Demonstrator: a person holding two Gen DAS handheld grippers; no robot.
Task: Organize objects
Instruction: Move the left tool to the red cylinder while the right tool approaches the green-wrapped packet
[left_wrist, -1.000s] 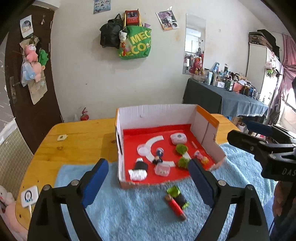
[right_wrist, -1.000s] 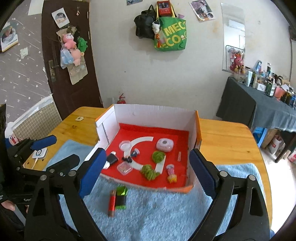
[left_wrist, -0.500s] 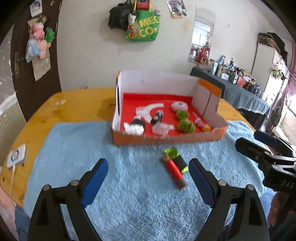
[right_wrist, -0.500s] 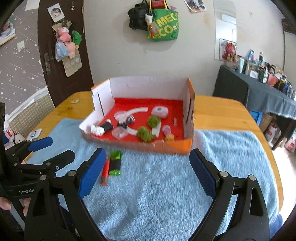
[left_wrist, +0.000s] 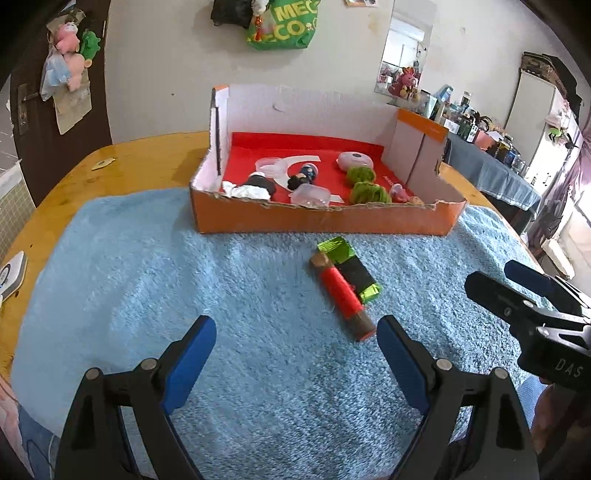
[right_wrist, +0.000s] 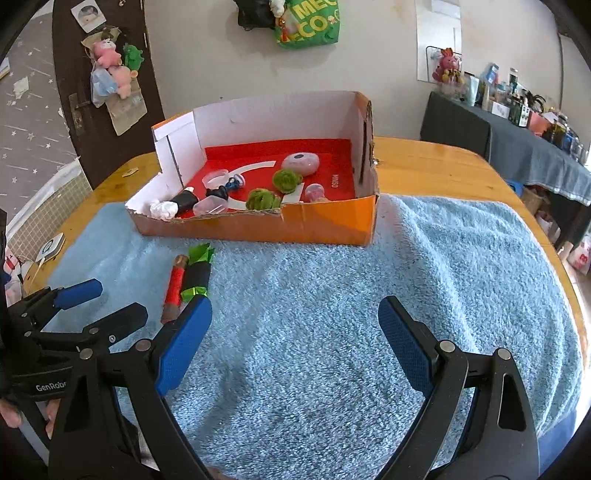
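A red spool of thread (left_wrist: 342, 295) and a black packet with green foil ends (left_wrist: 351, 269) lie side by side on the blue towel (left_wrist: 184, 280), in front of an orange cardboard box (left_wrist: 325, 221). They also show in the right wrist view: the spool (right_wrist: 174, 286) and the packet (right_wrist: 197, 271). The box (right_wrist: 325, 221) holds several small items on its red floor. My left gripper (left_wrist: 295, 358) is open and empty, just short of the spool. My right gripper (right_wrist: 293, 347) is open and empty over bare towel, right of the two items.
The towel lies on a round wooden table (left_wrist: 140, 162). A white device with a cable (left_wrist: 13, 271) sits at the table's left edge. Behind the table are a wall, a dark door (right_wrist: 107, 110) and a cluttered side table (right_wrist: 517, 140).
Both grippers have dropped and pulled back toward the table's near side. The box, once between the fingers, now sits farther off, and the spool and packet lie closer to the left gripper.
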